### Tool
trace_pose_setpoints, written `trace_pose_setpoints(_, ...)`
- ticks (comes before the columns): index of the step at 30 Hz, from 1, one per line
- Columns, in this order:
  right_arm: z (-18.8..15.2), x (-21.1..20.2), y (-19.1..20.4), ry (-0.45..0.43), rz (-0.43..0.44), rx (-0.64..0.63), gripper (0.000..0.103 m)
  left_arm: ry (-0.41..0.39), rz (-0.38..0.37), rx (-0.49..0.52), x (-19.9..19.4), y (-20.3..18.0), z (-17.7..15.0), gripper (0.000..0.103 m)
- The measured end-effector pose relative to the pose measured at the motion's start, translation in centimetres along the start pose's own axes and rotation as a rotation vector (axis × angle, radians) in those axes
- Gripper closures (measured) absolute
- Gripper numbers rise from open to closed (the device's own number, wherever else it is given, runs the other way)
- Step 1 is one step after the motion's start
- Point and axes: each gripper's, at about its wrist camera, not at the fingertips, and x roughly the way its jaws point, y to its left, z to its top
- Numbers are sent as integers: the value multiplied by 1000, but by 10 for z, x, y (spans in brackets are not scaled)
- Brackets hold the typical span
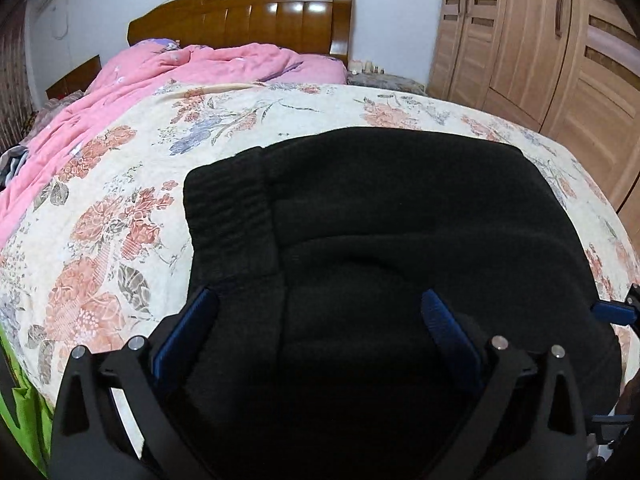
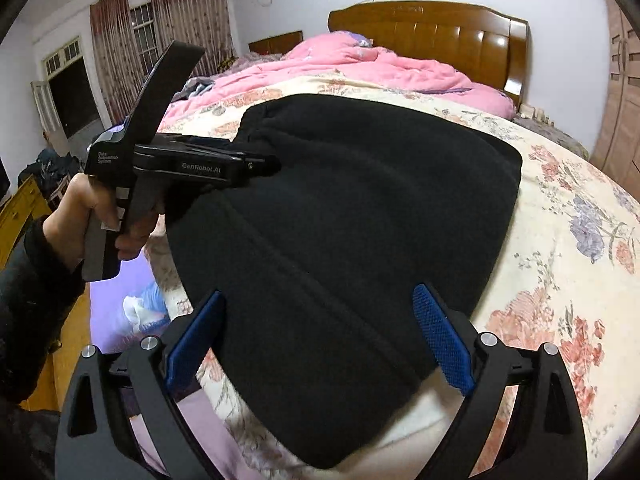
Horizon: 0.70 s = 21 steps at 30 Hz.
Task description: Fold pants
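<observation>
Left wrist view: the left gripper (image 1: 320, 312) hangs with fingers spread wide over the folded black pants (image 1: 384, 216), which lie on the floral bed (image 1: 120, 208), nothing clamped. The right gripper (image 2: 328, 312) is likewise spread apart above the pants, gripping nothing.

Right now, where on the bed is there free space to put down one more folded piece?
The floral bedspread lies bare between the black pants and the pink quilt. Another bare strip runs beyond the pants toward the wardrobe. The head of the bed is crowded by the quilt.
</observation>
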Motion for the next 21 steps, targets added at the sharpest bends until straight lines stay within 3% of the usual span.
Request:
trace_pose_setpoints(4,31,-7,-14,-59,4,-5,12,-8,-5,-10,1,3,4,1)
trace_pose_setpoints(8,79,9,-52,-151,9,93,11,-18,-4,-17,1,5,3,1)
trace_pose_setpoints(10,97,32,-73,-124,36,144,11,-18,-4,-18,2,5,3,1)
trace_pose_setpoints(13,103,80,-100,23,-85,193,11,-16,-8,-16,2,6,2,1)
trace_pose_setpoints(14,99,88,-109,48,-55,226,11,-17,-9,-16,2,6,2,1)
trace_pose_setpoints(16,97,85,-117,18,-19,284,11,-23,-10,-18,2,7,1,1)
trace_pose_setpoints(19,104,76,-111,-11,-84,273,11,-33,-13,-21,1,9,-1,1)
trace_pose_setpoints(21,108,75,-111,-31,-72,260,11,-35,-15,-21,1,9,-1,1)
